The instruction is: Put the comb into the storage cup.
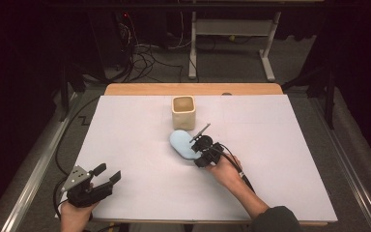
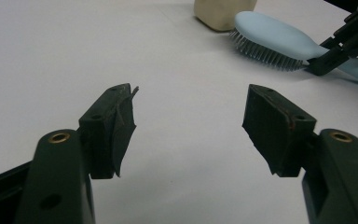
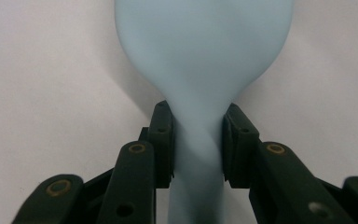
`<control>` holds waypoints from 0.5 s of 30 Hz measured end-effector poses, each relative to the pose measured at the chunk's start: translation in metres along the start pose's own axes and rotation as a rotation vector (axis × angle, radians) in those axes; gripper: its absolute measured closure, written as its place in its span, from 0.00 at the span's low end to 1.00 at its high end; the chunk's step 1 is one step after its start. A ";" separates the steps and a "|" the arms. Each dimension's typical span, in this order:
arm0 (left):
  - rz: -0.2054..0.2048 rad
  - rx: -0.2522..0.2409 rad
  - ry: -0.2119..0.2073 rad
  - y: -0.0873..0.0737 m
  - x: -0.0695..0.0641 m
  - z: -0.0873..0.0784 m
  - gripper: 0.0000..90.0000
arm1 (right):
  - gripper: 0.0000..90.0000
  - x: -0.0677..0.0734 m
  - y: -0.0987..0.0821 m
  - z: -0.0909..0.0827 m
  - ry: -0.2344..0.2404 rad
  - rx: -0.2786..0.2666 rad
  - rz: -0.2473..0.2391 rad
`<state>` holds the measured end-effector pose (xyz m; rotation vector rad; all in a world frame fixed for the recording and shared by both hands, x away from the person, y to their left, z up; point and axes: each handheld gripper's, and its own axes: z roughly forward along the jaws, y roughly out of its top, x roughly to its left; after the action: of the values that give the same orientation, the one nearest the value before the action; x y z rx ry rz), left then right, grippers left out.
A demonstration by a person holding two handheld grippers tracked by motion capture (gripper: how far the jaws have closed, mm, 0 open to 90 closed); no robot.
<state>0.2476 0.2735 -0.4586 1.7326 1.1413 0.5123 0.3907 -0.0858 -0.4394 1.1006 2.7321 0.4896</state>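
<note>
Right claw point(image 3: 198, 140) has its jaws pinched on the neck of the light blue hairbrush point(image 1: 182, 144), right where handle widens into head, and the brush lies bristles-down on the white table point(image 1: 140, 145), head stretching away from the claw. Just beyond the head stands the cream square cup point(image 1: 183, 111), mouth up. Left claw point(image 1: 107, 175) waits well off to the side, jaws spread, nothing between them. So the grab looks done; whether the brush has left the table I can't quite tell. The lift and carry remain, probably toward that cup.
</note>
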 end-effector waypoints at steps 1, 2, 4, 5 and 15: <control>-0.001 0.000 0.000 0.000 0.000 0.000 0.38 | 0.78 0.000 0.000 0.000 -0.001 0.003 0.005; -0.001 0.000 -0.001 0.000 0.000 0.000 0.38 | 0.78 0.000 0.000 0.000 -0.001 0.003 0.005; 0.000 0.000 0.000 0.000 0.000 0.000 0.38 | 0.78 0.000 0.000 0.000 0.000 -0.001 0.002; 0.001 0.001 0.000 0.000 0.000 0.000 0.38 | 0.78 0.001 0.000 -0.001 -0.001 0.000 0.004; 0.038 0.013 0.015 0.000 -0.003 0.001 0.38 | 0.79 0.004 -0.003 -0.006 -0.017 -0.024 -0.042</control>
<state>0.2465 0.2702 -0.4584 1.7669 1.1268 0.5431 0.3846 -0.0866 -0.4346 1.0345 2.7213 0.5030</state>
